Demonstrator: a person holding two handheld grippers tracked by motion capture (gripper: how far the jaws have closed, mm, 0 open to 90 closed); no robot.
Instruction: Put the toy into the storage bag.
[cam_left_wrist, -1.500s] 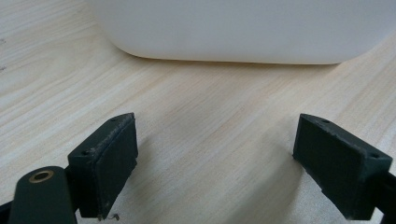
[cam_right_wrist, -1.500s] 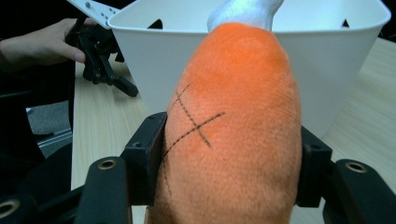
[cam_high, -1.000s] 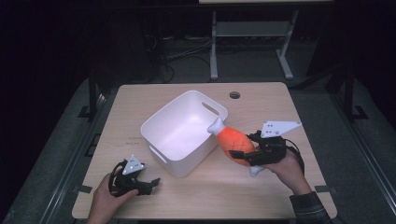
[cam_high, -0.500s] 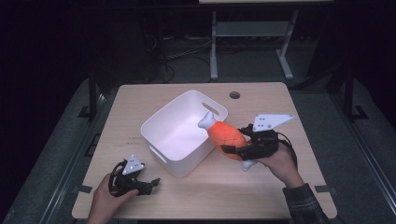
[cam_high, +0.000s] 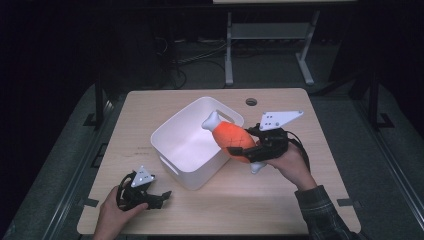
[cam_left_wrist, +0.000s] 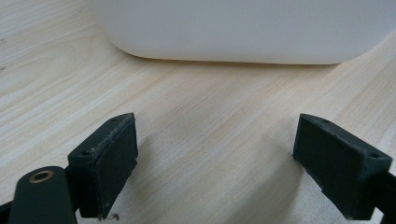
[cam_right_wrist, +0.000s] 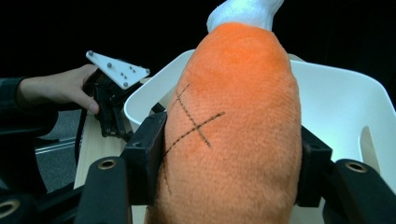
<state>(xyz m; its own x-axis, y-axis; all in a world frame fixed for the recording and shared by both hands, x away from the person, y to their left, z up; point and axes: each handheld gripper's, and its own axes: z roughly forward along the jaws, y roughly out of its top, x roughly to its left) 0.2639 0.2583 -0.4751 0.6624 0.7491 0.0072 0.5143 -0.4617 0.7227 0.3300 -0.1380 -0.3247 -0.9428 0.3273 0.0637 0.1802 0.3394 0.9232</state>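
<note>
The right hand-held gripper (cam_high: 250, 150) has its two black jaws closed on the sides of an orange plush drumstick toy with white bone ends (cam_high: 234, 141), and the soft body is pressed in a little where the jaws hold it, so the grip looks firm. The toy is held in the air, tilted, with one white end pointing over the right rim of the white plastic bin with cut-out handles (cam_high: 172, 150), and the other white end hanging below the person's right hand (cam_high: 290, 162). I judge that it is held in this way because the toy is to go into the bin, which looks empty inside, and the far end must pass the rim first. In the right gripper view the toy (cam_right_wrist: 233, 126) shows a stitched dark cross on its orange plush. The left hand-held gripper (cam_high: 150, 196) rests low on the light wooden surface (cam_high: 280, 200) at the near left, just beside the near corner of the bin, with its jaws wide apart and nothing between them; probably it waits there to stay out of the way.
</note>
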